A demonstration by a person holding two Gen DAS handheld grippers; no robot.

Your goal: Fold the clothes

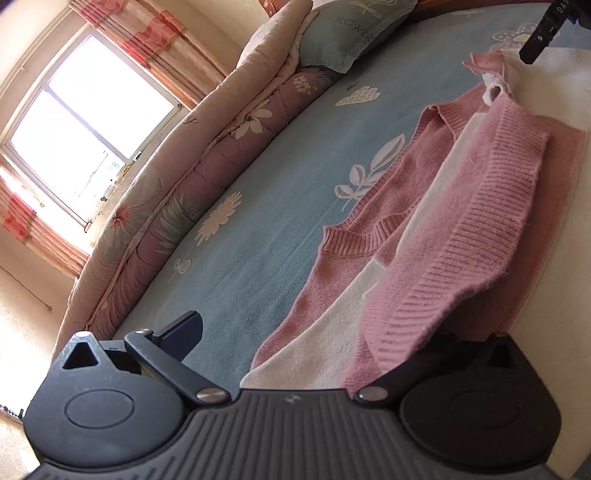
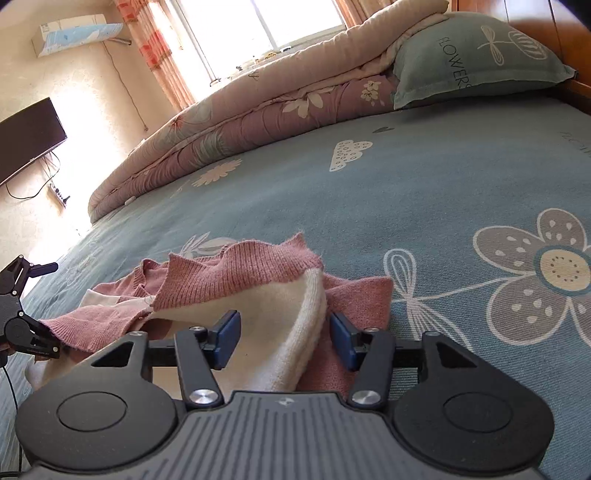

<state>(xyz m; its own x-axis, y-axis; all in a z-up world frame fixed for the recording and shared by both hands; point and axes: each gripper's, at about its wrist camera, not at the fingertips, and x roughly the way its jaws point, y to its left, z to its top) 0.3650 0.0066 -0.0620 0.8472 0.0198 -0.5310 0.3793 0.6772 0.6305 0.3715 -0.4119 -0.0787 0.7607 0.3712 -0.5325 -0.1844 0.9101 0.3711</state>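
Observation:
A pink and white knitted sweater lies crumpled on the blue flowered bed sheet. My left gripper is open wide at the sweater's near end. Its left finger is over bare sheet, and the ribbed pink hem drapes over the right finger and hides it. In the right wrist view my right gripper is open at the other end. A raised white and pink fold of the sweater stands between its blue pads without being pressed. The left gripper shows at the far left edge, beside the cloth.
A rolled flowered quilt runs along the far side of the bed, with a teal pillow at its end by a wooden headboard. A window with pink curtains is behind. A dark TV and an air conditioner hang on the wall.

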